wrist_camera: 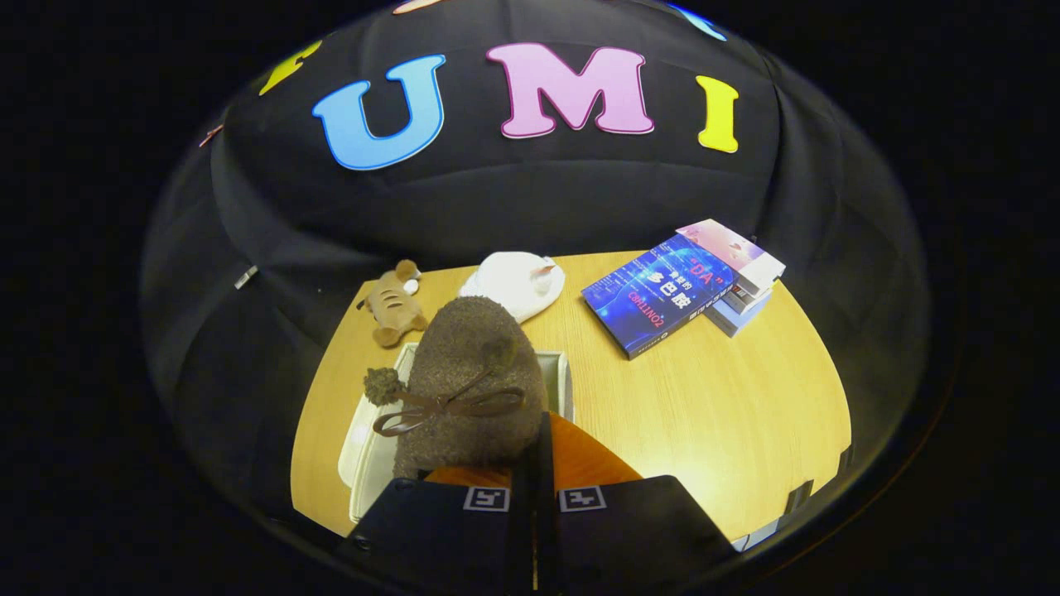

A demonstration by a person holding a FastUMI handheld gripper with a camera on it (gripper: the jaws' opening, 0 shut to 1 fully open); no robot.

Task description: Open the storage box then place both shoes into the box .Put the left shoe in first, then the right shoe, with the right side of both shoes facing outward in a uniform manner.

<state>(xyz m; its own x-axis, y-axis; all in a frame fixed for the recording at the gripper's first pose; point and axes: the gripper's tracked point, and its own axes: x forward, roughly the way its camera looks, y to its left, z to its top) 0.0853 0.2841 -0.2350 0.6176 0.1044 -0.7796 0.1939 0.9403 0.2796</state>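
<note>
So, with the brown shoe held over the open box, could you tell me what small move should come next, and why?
Probably lower it straight down. The hand-held gripper is closed on the brown fuzzy shoe, which hangs above the open white storage box, not yet released. The white shoe lies on the table beyond the box, so the brown one appears to be going in first.

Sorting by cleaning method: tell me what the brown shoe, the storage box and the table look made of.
Brown shoe, held in the gripper with jaws closed: fuzzy fleece, matte, with a ribbon bow. Storage box beneath it: smooth white, probably plastic. Table: light wood grain, possibly laminate.
</note>
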